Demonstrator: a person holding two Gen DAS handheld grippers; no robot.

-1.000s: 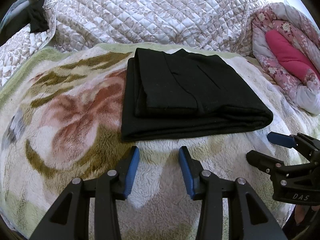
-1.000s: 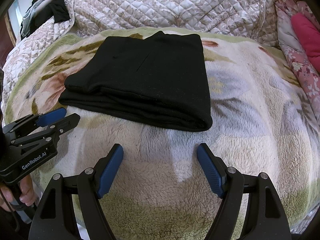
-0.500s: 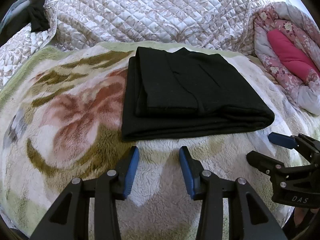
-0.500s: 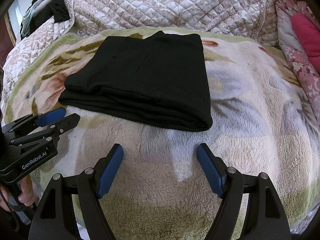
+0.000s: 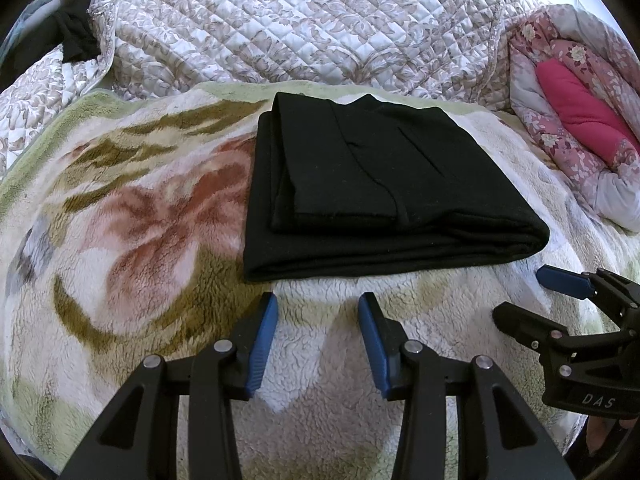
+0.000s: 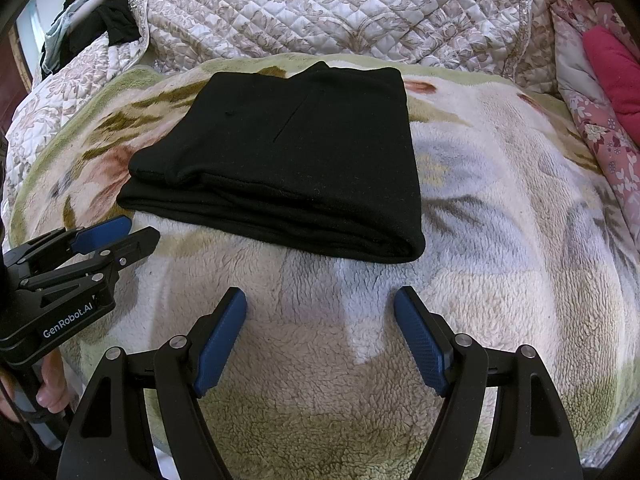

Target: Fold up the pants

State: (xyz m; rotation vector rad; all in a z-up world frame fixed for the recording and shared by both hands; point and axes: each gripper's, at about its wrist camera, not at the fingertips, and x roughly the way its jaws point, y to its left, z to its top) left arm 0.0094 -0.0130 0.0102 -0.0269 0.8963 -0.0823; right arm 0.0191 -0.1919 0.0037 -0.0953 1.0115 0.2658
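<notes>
- Risk: a further grab at the near edge could have dragged the stacked layers askew, since the fleece blanket (image 5: 132, 240) beneath looked soft and yielding.
- Pants (image 5: 380, 192): black, folded into a compact rectangle, layers slightly stepped, lying flat on the blanket on the bed.
- Left tongs (image 5: 318, 340): released, empty, just short of the pants.
- Right tongs (image 6: 320, 336): spread wide, empty, hovering nearby.

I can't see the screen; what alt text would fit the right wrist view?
Black pants lie folded into a neat rectangle on a fleecy floral blanket. The right gripper hangs open and empty just short of them, with the left gripper at the left edge and a quilted bedspread behind.
</notes>
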